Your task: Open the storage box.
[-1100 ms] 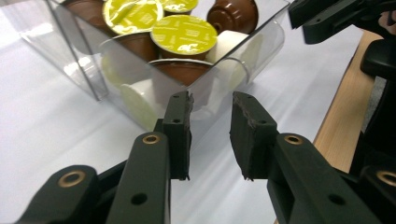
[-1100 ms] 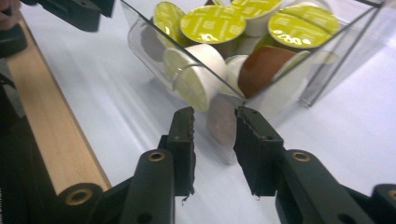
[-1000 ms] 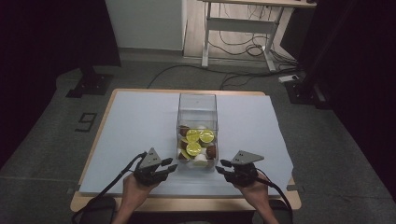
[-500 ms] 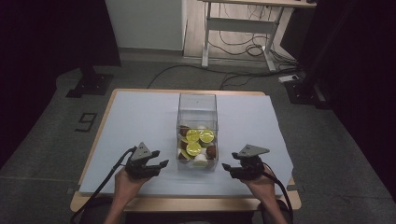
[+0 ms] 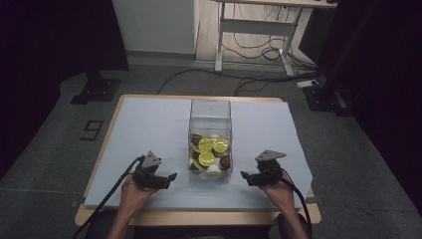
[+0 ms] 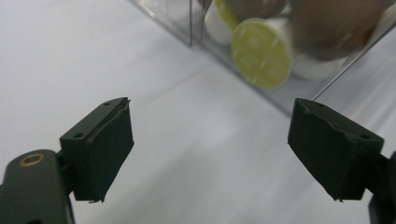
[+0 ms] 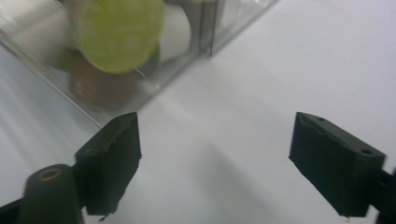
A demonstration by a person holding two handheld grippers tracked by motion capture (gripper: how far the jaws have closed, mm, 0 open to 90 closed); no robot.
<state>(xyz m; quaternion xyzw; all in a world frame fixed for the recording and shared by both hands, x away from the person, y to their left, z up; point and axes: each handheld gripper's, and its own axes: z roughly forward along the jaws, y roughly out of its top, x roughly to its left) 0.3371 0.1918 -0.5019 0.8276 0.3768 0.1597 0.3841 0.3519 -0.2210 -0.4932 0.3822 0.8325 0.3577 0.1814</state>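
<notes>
Both sets of fingers are spread wide with nothing between them; on my left gripper (image 5: 171,177) and my right gripper (image 5: 245,175) the jaws have just been opening, and in each gripper view I see only bare white cover between the black pads (image 6: 100,151). Nearest me, the person's left hand (image 5: 133,191) and right hand (image 5: 276,190) sit just inside the table's near edge (image 5: 199,218), forearms coming up from below, each gripper held low and roughly level with its tips turned inward. I'm pointing at the clear box (image 5: 210,110) from both sides, and it stands between the two grippers, apart from both, on the white cover (image 5: 144,124). Inside it I see a heap of capsules (image 5: 210,154), some yellow-green lidded, some brown, some white; one yellow-green lid (image 6: 260,52) presses up near the clear wall in the left gripper view. Against a second ago, both hands have drawn outward and back toward me, away from the box's front corners, and sunk a little. Open cover lies on either flank out to the table's side edges, and more behind the box up to the far edge; beyond that, dark floor and a desk frame (image 5: 254,30)
</notes>
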